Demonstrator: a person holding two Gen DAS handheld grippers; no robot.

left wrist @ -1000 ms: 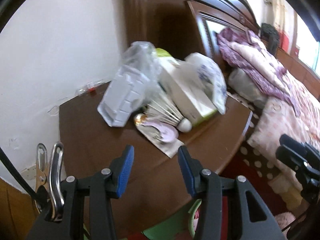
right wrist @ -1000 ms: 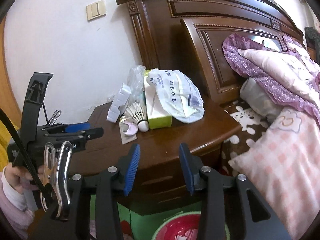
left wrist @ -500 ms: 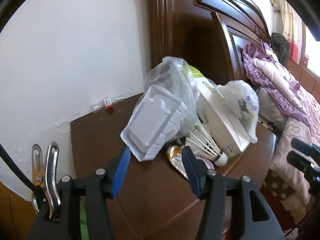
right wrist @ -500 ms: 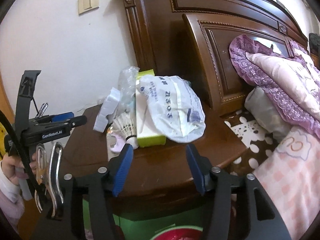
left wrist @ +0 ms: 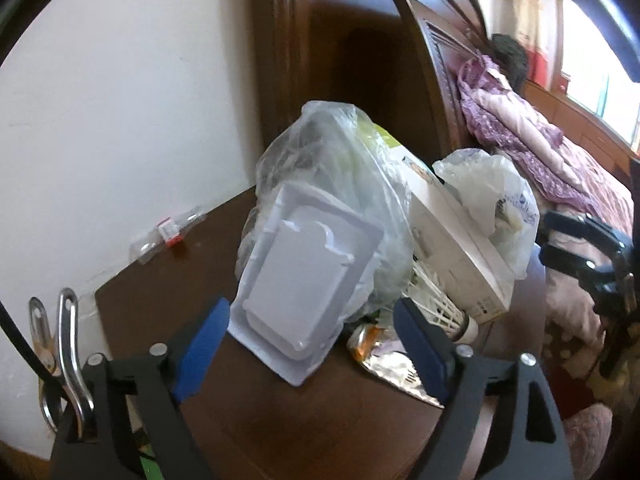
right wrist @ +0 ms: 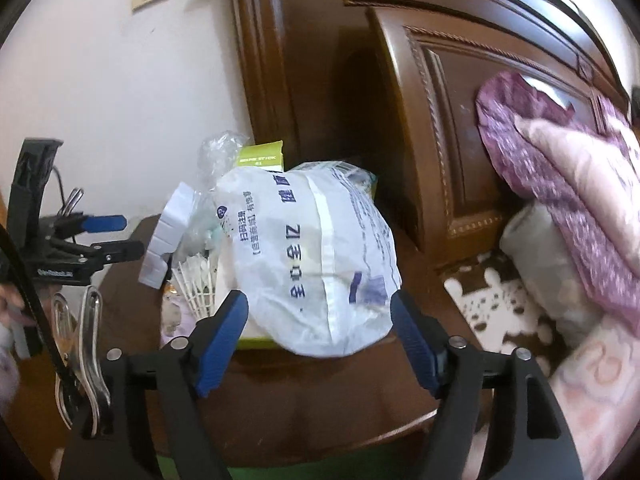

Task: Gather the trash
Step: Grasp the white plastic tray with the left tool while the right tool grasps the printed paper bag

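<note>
My left gripper (left wrist: 310,344) stood spread wide, blue pads (left wrist: 202,338) apart and grasping nothing, with the white moulded plastic tray (left wrist: 308,284) leaning between them on the dark brown wooden nightstand (left wrist: 320,420). Behind the tray slumped a clear crumpled plastic bag (left wrist: 332,168), and beside it a white and green cardboard box (left wrist: 452,240). A white feather shuttlecock (left wrist: 436,304) lay under the box's edge, near a crinkled foil wrapper (left wrist: 384,356). A small clear vial with a red label (left wrist: 168,232) lay against the wall. My right gripper (right wrist: 320,340) was likewise released and empty, its pads flanking the lower end of a white printed plastic bag (right wrist: 316,264) resting against the box. Carved headboard (right wrist: 460,112) and purple quilt (right wrist: 560,168) lay beyond.
</note>
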